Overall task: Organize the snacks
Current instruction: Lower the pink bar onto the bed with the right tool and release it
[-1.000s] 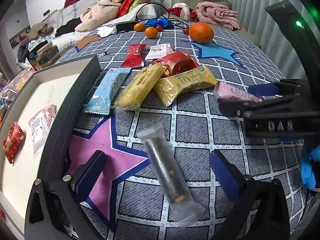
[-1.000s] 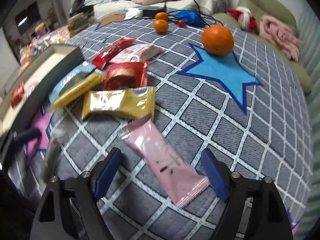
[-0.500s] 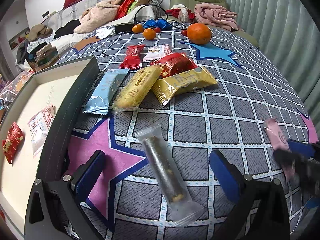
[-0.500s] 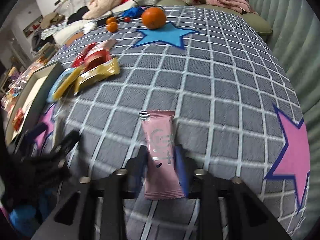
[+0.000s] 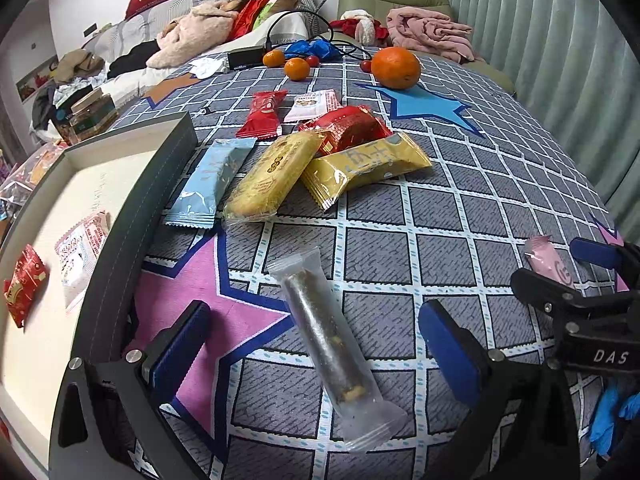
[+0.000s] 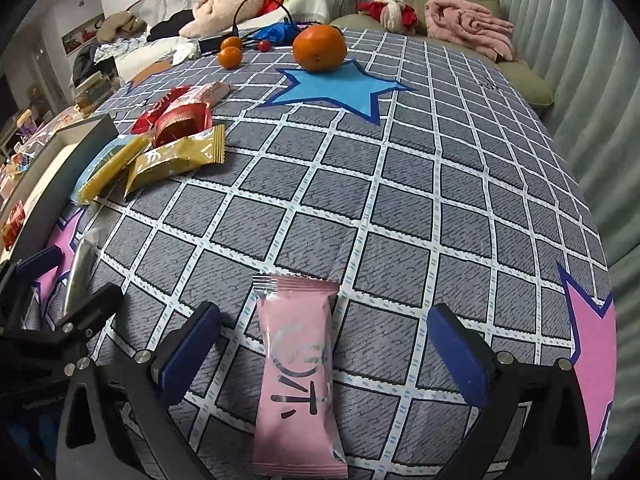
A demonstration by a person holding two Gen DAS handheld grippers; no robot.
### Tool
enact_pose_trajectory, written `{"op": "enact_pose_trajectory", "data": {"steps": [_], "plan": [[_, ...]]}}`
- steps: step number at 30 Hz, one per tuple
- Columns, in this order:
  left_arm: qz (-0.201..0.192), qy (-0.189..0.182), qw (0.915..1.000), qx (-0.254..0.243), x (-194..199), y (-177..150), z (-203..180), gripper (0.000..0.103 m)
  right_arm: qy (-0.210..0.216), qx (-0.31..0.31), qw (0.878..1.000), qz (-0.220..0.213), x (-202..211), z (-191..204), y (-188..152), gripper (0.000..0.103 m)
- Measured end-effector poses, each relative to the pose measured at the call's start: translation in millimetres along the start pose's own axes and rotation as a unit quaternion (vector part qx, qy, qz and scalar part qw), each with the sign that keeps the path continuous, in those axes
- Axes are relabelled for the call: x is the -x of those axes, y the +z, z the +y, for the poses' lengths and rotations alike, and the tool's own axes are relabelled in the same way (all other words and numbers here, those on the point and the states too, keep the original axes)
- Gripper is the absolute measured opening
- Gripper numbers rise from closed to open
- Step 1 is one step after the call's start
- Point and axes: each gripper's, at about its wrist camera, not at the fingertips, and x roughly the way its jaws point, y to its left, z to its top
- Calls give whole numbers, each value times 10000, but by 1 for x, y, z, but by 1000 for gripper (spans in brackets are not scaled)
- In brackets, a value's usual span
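Observation:
My left gripper (image 5: pixel 316 344) stands open over a clear-wrapped dark bar (image 5: pixel 332 344) that lies on the checked cloth between its blue pads, untouched. A pink packet (image 6: pixel 298 368) lies flat on the cloth between the fingers of my right gripper (image 6: pixel 324 348). Its jaws are opening and the pads stand clear of the packet. From the left wrist, the right gripper (image 5: pixel 560 268) is at the far right with the pink packet (image 5: pixel 546 260). A dark-rimmed tray (image 5: pixel 132 216) at the left holds a red packet (image 5: pixel 24 284) and a white packet (image 5: pixel 80 248).
A pile of snacks lies beside the tray: light blue (image 5: pixel 212 182), yellow (image 5: pixel 272 176), gold (image 5: pixel 368 164) and red (image 5: pixel 348 128) packets. A large orange (image 5: pixel 395 67) and small oranges (image 5: pixel 296 68) sit at the far edge with cables. Bedding and a green chair lie beyond.
The right gripper closed on the pink packet near the pile, carried it to the table's near right side, then opened off it. The left gripper and the clear bar stayed put.

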Motion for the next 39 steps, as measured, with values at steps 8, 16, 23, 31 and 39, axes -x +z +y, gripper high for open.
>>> {"op": "enact_pose_trajectory", "data": {"steps": [8, 16, 23, 31, 39], "plan": [[-9, 22, 10000, 6, 1, 0, -1, 103, -16, -12, 9998, -222, 3, 0, -6, 103], [-11, 24, 10000, 5, 1, -1, -1, 103, -20, -14, 9997, -233, 6, 1, -8, 103], [-13, 26, 10000, 4, 0, 0, -1, 103, -21, -13, 9997, -231, 6, 1, -8, 103], [-14, 25, 10000, 4, 0, -1, -1, 103, -21, -12, 9997, -234, 5, 1, -8, 103], [-15, 28, 10000, 5, 0, -1, -1, 103, -21, -11, 9997, -237, 5, 1, -8, 103]]}}
